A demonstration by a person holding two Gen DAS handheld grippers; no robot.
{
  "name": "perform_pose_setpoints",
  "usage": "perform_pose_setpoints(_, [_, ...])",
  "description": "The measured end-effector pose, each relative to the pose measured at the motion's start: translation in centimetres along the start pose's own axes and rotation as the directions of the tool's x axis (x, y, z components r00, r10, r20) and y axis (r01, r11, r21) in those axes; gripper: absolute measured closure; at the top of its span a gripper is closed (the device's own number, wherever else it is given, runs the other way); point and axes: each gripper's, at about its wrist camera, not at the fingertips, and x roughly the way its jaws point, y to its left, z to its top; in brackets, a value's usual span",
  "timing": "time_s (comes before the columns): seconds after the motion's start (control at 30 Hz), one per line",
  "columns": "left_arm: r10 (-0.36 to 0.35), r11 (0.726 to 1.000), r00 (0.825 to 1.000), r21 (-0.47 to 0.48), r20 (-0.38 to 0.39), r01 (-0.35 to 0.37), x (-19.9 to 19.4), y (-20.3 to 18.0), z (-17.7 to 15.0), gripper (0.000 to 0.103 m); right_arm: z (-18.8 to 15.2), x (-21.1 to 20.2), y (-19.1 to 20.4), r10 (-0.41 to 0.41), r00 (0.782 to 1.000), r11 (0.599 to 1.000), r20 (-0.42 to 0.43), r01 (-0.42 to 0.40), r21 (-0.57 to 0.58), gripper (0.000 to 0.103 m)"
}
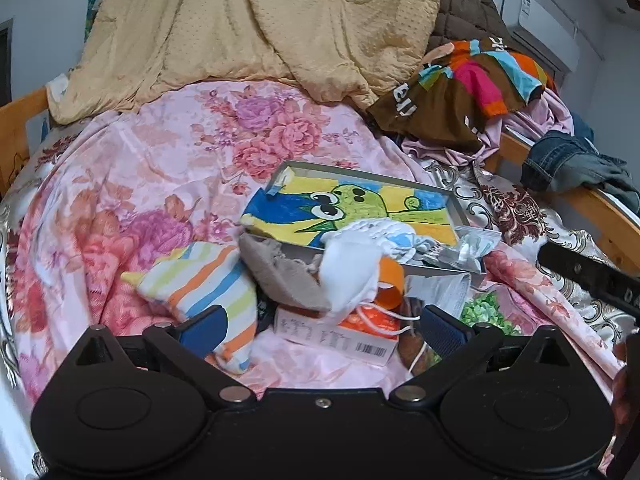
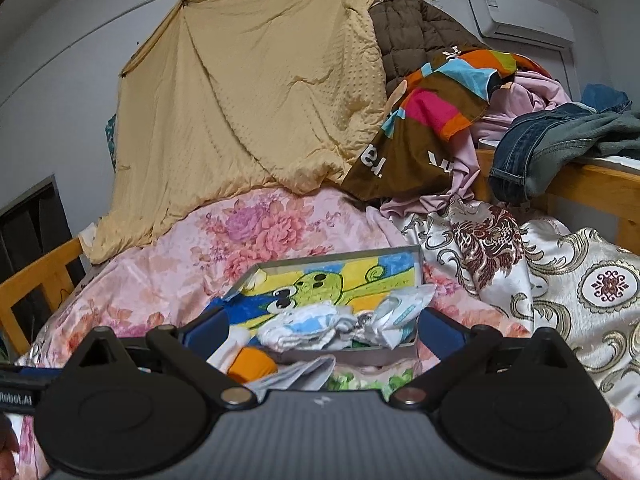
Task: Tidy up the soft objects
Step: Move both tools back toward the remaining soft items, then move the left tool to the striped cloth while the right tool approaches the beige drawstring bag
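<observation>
A tan blanket [image 2: 248, 108] drapes the far end of the bed [image 1: 132, 184]. Nearer lies a shallow tray [image 1: 372, 178] with white socks [image 1: 384, 236] at its near edge. Both grippers, left [image 1: 324, 326] and right [image 2: 324, 328], hover with fingers wide, holding nothing.

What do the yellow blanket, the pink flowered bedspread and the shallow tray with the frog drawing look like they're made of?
Yellow blanket: looks like soft matte fleece, dotted with small raised bumps. Pink flowered bedspread: probably satin or polyester, since its creases catch a slight sheen. Shallow tray: thin grey walls with a dull shine, possibly metal or coated cardboard; I cannot tell which.
</observation>
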Motion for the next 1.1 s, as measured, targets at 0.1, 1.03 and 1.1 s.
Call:
perform_pose_setpoints(0.1, [-0.005,1.000,1.000,-0.029,0.008,0.005,-0.2,1.5,-0.7,0.001,-1.1,-0.8,0.9,-0.005,1.000,1.000,-0.005,0.005,-0.022,0.000])
perform_pose_setpoints(1.03, [0.018,0.992,0.997,-0.127,0.079,-0.008,-4.2,11.1,-3.5,0.001,-4.4,-5.3,11.1,-0.057,0.998,0.995,0.005,0.057,-0.087,0.000])
perform_pose_setpoints(1.1, [0.016,0.993,0.995,-0.120,0.094,-0.004,-4.0,11.2,-3.5,0.001,-4.7,-5.1,11.1,-0.057,0.998,0.993,0.007,0.057,-0.105,0.000])
